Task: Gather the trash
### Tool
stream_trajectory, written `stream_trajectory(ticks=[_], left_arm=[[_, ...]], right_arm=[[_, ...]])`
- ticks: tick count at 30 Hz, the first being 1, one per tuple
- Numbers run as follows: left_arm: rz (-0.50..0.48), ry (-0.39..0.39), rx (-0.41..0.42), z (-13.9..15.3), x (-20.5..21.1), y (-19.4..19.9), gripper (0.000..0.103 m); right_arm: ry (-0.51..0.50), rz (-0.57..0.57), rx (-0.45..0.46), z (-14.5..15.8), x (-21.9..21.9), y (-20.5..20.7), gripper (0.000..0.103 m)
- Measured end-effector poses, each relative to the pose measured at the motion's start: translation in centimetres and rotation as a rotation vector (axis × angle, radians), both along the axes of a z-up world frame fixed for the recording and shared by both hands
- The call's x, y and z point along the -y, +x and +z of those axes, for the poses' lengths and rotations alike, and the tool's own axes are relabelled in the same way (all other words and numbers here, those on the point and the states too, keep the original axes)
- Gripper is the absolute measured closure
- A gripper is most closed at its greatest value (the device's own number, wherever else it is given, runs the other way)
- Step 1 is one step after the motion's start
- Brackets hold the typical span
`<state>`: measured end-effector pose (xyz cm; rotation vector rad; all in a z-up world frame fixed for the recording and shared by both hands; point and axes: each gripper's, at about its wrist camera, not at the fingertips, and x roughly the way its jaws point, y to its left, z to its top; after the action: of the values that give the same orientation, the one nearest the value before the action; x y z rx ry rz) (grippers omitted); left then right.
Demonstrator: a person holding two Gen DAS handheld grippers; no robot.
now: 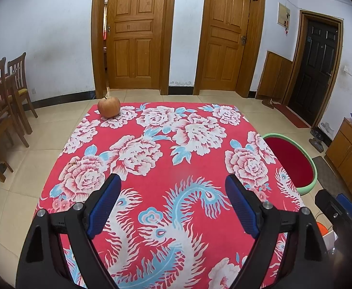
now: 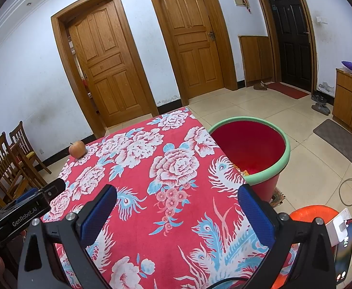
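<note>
Left wrist view, I count one apple [image 1: 108, 107] at the tablecloth's [image 1: 176, 168] far left corner, one red bin [image 2: 248, 149] beside the table's right edge, possibly holding scraps, left gripper [image 1: 173, 197] and right gripper [image 2: 176, 207] both spread wide, empty.

Left tongs [image 1: 172, 180] gape empty over the tablecloth [image 1: 166, 173], apple [image 1: 108, 106] beyond.

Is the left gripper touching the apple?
Apart. The left wrist view shows the left gripper open over the near part of the tablecloth, while the apple sits at the far corner, with patterned cloth between them.
</note>
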<state>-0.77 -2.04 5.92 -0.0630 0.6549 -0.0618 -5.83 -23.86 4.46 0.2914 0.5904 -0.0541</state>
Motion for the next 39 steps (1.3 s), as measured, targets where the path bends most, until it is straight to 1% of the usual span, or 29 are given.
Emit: stream_trajectory(ticks=[39], left_arm=[[-0.001,-0.001,-0.002,0.06,0.02,-0.04,0.016]], right_arm=[[0.006,0.0,-0.002,-0.02,0.04,0.02,0.001]])
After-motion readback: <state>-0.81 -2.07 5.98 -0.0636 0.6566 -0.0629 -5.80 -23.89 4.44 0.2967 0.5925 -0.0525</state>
